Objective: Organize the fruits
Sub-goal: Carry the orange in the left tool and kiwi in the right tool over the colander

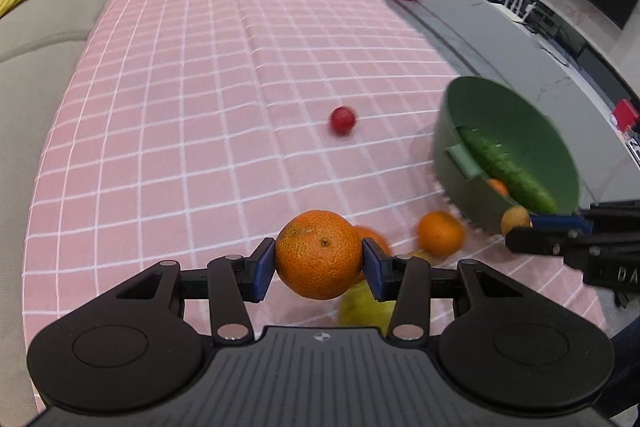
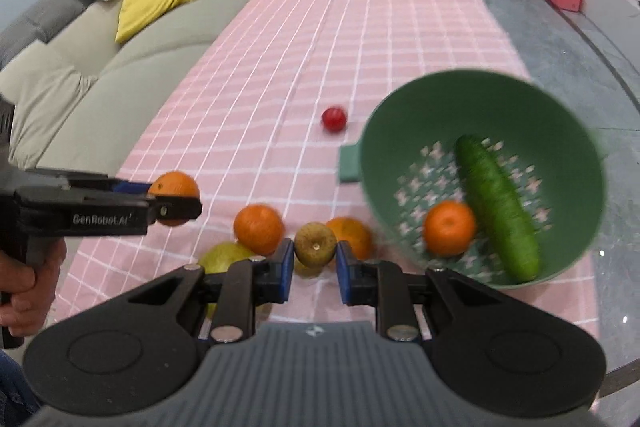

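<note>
My left gripper (image 1: 319, 261) is shut on a large orange (image 1: 320, 254) and holds it above the pink checked cloth. My right gripper (image 2: 315, 259) is shut on a small brownish-green fruit (image 2: 315, 242), also off the cloth. In the right wrist view the left gripper (image 2: 174, 198) with its orange (image 2: 174, 185) is at the left. Below lie two oranges (image 2: 259, 229) (image 2: 354, 235) and a yellow-green fruit (image 2: 222, 257). A green colander (image 2: 420, 107) at the right holds a cucumber (image 2: 496, 211) and an orange (image 2: 449, 228). A small red fruit (image 2: 334, 119) lies farther up the cloth.
The pink checked cloth (image 1: 200, 87) covers a long table. A beige sofa (image 2: 100, 67) with a yellow cushion runs along its left side. Grey floor and a low TV shelf (image 1: 500, 27) lie to the right. A person's hand (image 2: 28, 287) grips the left tool.
</note>
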`<action>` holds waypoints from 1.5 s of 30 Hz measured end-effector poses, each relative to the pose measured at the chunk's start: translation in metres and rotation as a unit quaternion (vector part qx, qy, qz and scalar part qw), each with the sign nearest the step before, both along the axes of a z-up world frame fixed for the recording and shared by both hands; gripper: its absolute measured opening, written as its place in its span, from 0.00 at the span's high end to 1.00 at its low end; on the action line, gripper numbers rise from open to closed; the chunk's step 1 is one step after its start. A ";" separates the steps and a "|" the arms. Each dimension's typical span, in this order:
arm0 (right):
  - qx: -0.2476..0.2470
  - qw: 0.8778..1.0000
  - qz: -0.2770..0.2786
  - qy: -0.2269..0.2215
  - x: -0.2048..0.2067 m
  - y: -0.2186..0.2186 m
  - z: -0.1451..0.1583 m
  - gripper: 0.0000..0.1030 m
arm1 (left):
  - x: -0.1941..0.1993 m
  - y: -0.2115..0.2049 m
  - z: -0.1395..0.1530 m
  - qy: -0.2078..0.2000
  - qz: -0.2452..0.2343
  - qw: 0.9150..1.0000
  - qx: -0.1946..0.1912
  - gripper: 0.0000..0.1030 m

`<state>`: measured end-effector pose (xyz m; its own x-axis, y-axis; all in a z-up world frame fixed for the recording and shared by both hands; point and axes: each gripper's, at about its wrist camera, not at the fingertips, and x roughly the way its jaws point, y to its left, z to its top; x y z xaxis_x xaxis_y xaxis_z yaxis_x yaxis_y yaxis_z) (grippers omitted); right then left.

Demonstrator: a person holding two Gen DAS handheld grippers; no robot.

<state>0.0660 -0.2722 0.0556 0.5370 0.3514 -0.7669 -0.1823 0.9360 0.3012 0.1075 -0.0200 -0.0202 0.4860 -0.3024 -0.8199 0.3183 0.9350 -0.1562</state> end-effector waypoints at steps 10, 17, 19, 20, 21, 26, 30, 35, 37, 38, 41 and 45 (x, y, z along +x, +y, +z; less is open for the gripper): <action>0.000 0.998 -0.053 -0.020 0.006 -0.067 0.033 0.82 | 0.006 -0.068 0.024 -0.021 -0.048 0.999 -0.005 0.50; 0.004 0.996 -0.081 -0.025 0.014 -0.101 0.042 0.82 | 0.015 -0.118 0.027 -0.033 -0.090 0.995 0.008 0.50; 0.004 0.996 -0.082 -0.025 0.017 -0.103 0.042 0.82 | 0.018 -0.131 0.024 -0.032 -0.097 0.995 0.013 0.50; 0.004 0.996 -0.081 -0.024 0.019 -0.104 0.042 0.82 | 0.017 -0.137 0.024 -0.032 -0.100 0.994 0.015 0.50; 0.003 0.997 -0.080 -0.023 0.020 -0.104 0.042 0.82 | 0.017 -0.141 0.022 -0.033 -0.104 0.994 0.019 0.50; -0.006 0.997 -0.075 -0.015 0.032 -0.101 0.034 0.82 | 0.026 -0.158 0.015 -0.045 -0.114 0.991 0.047 0.50; -0.013 0.997 -0.073 -0.011 0.042 -0.102 0.029 0.82 | 0.036 -0.170 0.006 -0.047 -0.120 0.990 0.065 0.50; -0.018 0.998 -0.065 0.003 0.058 -0.106 0.019 0.82 | 0.040 -0.181 -0.006 -0.046 -0.135 0.987 0.080 0.50; -0.021 0.998 -0.060 0.008 0.064 -0.107 0.015 0.82 | 0.039 -0.185 -0.011 -0.048 -0.141 0.985 0.085 0.50; -0.021 0.998 -0.058 0.010 0.069 -0.107 0.013 0.82 | 0.040 -0.187 -0.013 -0.048 -0.143 0.985 0.086 0.50; -0.015 0.999 -0.048 0.018 0.084 -0.108 0.005 0.82 | 0.042 -0.191 -0.018 -0.045 -0.145 0.984 0.091 0.50; 0.008 0.999 -0.031 0.031 0.107 -0.109 -0.004 0.82 | 0.045 -0.193 -0.022 -0.044 -0.145 0.984 0.089 0.50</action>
